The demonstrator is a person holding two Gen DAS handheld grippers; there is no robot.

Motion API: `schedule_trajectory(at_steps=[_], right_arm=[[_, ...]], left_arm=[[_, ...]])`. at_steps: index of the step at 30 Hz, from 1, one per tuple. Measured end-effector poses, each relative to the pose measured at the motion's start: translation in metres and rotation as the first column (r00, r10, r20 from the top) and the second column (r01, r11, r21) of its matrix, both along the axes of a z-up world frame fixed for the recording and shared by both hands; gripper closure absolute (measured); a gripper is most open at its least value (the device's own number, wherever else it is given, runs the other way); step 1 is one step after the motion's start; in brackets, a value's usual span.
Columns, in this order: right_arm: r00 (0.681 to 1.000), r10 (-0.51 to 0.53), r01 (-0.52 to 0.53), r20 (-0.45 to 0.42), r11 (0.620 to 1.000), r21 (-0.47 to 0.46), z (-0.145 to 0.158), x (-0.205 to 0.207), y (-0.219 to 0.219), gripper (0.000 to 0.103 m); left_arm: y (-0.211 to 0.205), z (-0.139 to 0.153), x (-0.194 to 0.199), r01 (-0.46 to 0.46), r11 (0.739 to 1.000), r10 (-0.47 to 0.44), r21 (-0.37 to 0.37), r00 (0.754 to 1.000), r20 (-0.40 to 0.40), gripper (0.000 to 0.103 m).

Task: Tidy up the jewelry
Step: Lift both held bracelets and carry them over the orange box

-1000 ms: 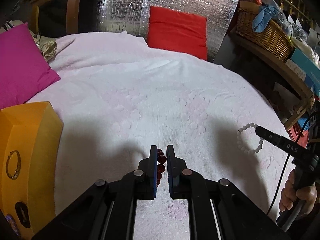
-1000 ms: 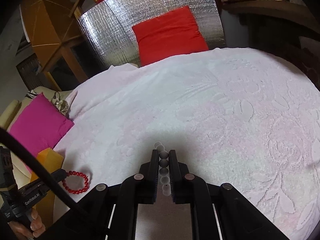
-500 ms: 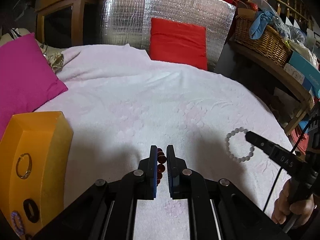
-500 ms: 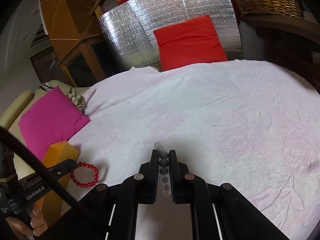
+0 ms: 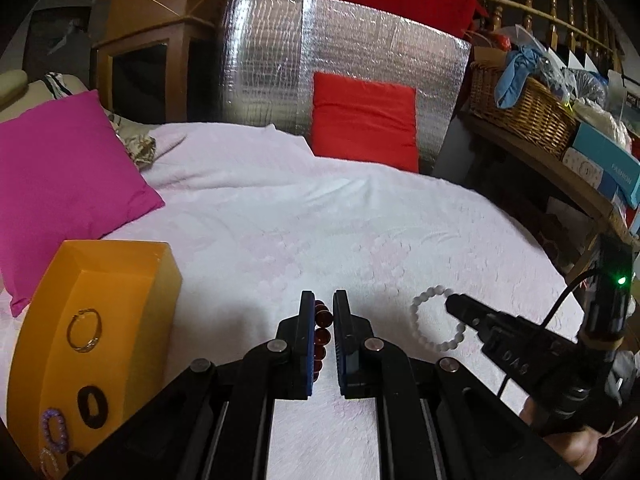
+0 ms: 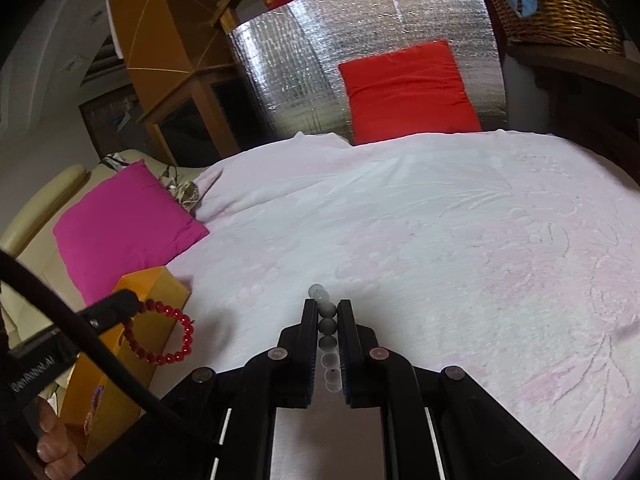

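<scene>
Left gripper [image 5: 320, 312] is clamping the red bead bracelet [image 5: 321, 334], holding it above the pink bedspread [image 5: 320, 220] beside the orange box [image 5: 132, 292]. Right gripper [image 6: 327, 312] is pinching the white bead bracelet [image 6: 327, 320], also hanging over the bedspread.

- The left gripper [image 5: 323, 308] is pinching a red bead bracelet [image 5: 322, 334] between its jaws above the pale pink bedspread [image 5: 320, 220].
- The right gripper [image 5: 452, 304] is carrying a white bead bracelet [image 5: 424, 308].
- The orange box [image 5: 156, 304] is sitting at left, holding a gold bangle [image 5: 84, 330], a dark ring [image 5: 92, 406] and what is probably a purple bead bracelet [image 5: 54, 430].
</scene>
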State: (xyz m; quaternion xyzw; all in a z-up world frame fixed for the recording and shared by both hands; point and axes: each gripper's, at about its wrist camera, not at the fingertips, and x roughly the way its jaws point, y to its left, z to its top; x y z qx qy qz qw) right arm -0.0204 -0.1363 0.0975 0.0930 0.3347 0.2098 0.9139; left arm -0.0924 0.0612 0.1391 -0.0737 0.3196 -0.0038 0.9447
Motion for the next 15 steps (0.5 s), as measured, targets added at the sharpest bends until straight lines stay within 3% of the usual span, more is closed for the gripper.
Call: schedule_trajectory(at_steps=[15], right_arm=[[0.998, 0.035, -0.035, 0.050, 0.999, 0.011, 0.009, -0.012, 0.029, 0.092]], left_arm=[[0.042, 0.039, -0.038, -0.060, 0.997, 0.066, -0.053, 0.991, 0.114, 0.094]])
